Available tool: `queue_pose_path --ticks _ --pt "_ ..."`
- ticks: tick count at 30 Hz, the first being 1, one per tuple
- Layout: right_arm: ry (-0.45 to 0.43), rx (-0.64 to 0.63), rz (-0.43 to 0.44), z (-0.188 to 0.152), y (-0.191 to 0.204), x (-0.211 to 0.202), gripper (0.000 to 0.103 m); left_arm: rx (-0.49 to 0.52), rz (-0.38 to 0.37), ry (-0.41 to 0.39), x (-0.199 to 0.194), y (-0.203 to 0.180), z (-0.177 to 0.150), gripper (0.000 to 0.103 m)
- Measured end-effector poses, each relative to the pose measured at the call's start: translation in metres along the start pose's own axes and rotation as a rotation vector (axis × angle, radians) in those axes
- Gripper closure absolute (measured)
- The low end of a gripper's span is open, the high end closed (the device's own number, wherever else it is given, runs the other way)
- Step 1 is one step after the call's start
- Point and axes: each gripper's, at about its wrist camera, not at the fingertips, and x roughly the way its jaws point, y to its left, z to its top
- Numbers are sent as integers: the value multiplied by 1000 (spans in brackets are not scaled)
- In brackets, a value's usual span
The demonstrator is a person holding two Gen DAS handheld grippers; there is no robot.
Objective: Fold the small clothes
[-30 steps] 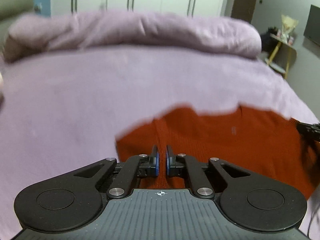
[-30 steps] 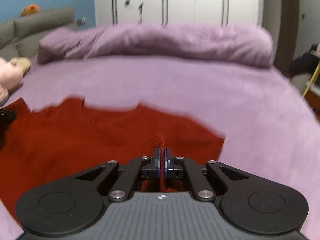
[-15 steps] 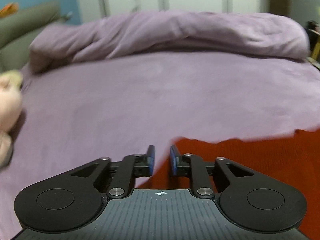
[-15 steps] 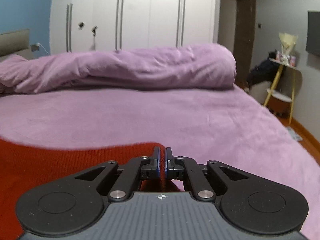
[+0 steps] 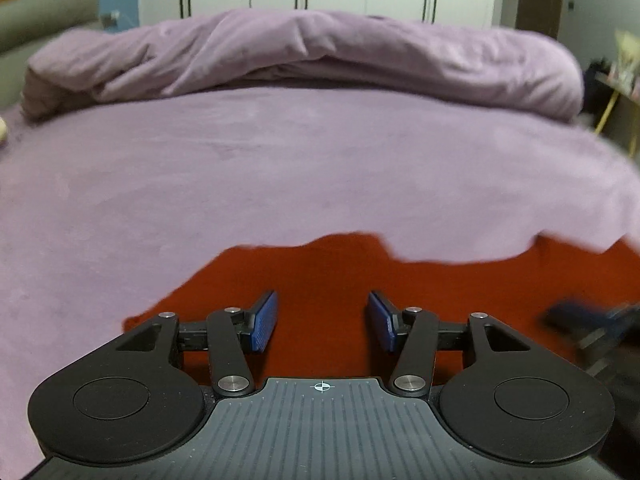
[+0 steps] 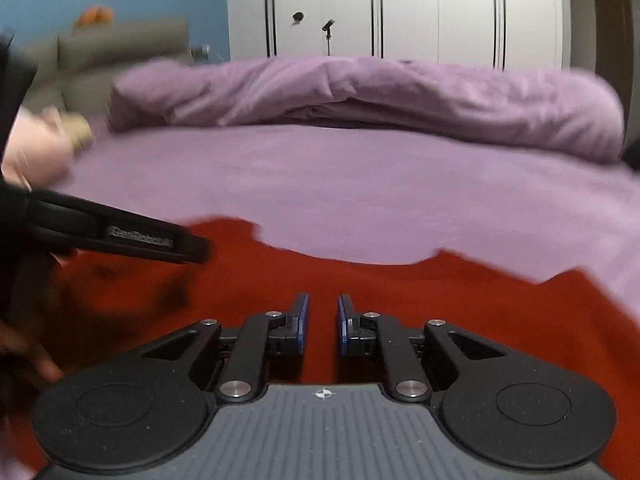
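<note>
Left gripper [image 5: 322,320]: jaws stand wide, just been opening; only flat red cloth shows behind the gap, nothing pinched.
Right gripper [image 6: 323,330]: jaws a narrow slot apart, just been opening; no fold between the blue pads [image 6: 302,322].
Red garment [image 5: 420,288]: lies spread on the bed, filling the lower middle and lower right of the left view; its long axis runs left to right across the frame, far edge wavy.
Neighbours: purple bed sheet [image 5: 280,168] all around the cloth; bunched duvet [image 5: 320,52] across the upper frame; white wardrobe [image 6: 400,8] behind it.
In the way: the left tool's black body crosses the right view at middle left, over the cloth.
Change: a second ago both grippers were clamped on ridges of the red cloth; both ridges are now released.
</note>
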Motion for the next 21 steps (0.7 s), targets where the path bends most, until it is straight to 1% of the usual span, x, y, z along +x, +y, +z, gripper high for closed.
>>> queue_pose_path --ticks 1,2,4,5,6,7,8,10,11,13,16,18,20,21 --pt "11 -23 -60 -3 -9 3 91 19 29 -17 5 3 -4 45" --pt "20 -13 -99 -6 -24 4 91 23 35 -34 9 9 -9 45" --pt "26 81 -162 -9 -64 -1 91 -26 14 -52 11 23 -11 46" --pt "27 109 -207 -10 -82 -4 93 -43 22 -53 12 26 -11 45" --pt "13 138 -227 -13 -98 -10 100 -50 36 -52 13 29 -10 45" --pt "-7 166 -238 -17 -111 -16 100 -56 35 -48 15 31 -10 44" --pt "-17 167 -280 -20 -117 -20 100 -63 32 -45 15 33 -10 43" --pt "-39 167 -331 -26 -124 -24 99 -74 30 -42 17 36 -9 42" --pt "-39 200 -340 -30 -129 -24 99 -75 29 -39 18 36 -9 42" --pt "-33 212 -335 -29 -131 -23 99 -56 39 -36 17 35 -9 40" --pt "-20 194 -350 -27 -130 -17 99 -47 56 -20 11 37 -10 40" --pt "-11 177 -363 -26 -126 -21 99 -62 72 4 3 40 -9 42" --pt "10 169 -380 -19 -125 -21 99 -83 64 15 -13 40 -11 43" --pt "27 165 -396 -13 -120 -22 98 -90 50 7 -24 39 -12 43"
